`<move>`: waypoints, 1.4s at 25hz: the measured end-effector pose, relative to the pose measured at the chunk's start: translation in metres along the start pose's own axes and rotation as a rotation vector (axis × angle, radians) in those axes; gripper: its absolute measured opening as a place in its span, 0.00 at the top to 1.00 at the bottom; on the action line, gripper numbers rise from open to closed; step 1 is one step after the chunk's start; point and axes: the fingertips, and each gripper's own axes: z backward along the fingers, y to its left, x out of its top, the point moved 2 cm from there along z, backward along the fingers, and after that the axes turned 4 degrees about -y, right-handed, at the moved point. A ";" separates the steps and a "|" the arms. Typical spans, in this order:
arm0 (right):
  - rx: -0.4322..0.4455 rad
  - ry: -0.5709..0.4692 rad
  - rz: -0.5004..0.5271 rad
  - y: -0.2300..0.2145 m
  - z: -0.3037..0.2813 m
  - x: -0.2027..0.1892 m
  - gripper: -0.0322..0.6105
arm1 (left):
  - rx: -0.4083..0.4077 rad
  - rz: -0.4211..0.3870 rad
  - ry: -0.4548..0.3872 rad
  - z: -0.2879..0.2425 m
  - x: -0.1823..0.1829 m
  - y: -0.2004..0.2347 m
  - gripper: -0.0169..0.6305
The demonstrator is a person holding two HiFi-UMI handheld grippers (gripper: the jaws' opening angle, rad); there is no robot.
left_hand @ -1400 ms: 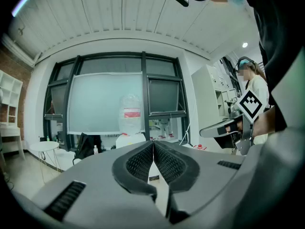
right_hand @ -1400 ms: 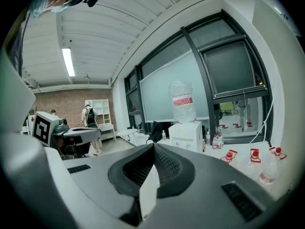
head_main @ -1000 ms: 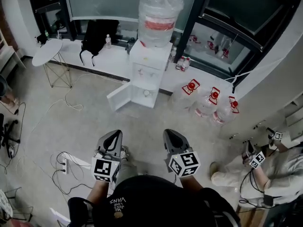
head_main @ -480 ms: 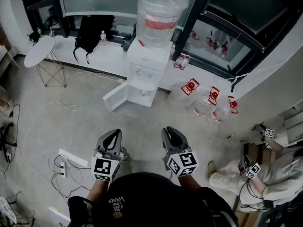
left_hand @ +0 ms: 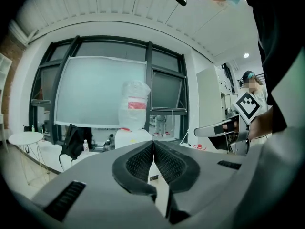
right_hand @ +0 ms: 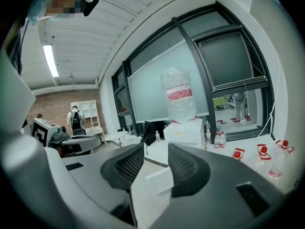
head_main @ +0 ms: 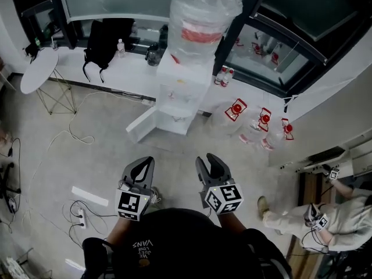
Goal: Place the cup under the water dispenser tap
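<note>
The white bottle-topped water dispenser stands at the grey concrete floor's far edge; your left gripper is closed, your right gripper has just been opening, empty.

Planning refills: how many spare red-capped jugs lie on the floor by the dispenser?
3 jugs, in a row right of the dispenser: nearest jug, middle jug, farthest jug. More may be hidden.

**One dispenser, three spare jugs**

One water dispenser is standing at the window ledge, carrying one big bottle. Three red-capped jugs are lying on the floor beside it. One round white table and one black backpack are sitting further left. One person is showing at the right edge.
</note>
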 end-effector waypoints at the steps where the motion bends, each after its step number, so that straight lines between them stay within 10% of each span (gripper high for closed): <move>1: -0.007 0.003 -0.003 0.002 -0.010 0.001 0.73 | -0.011 0.000 0.001 -0.004 0.000 0.009 0.94; 13: -0.021 0.071 0.014 0.027 -0.109 -0.015 0.69 | -0.076 0.019 0.012 -0.037 -0.018 0.096 0.94; 35: 0.227 0.245 0.155 -0.054 -0.294 -0.054 0.68 | 0.229 0.124 0.008 -0.144 -0.074 0.173 0.94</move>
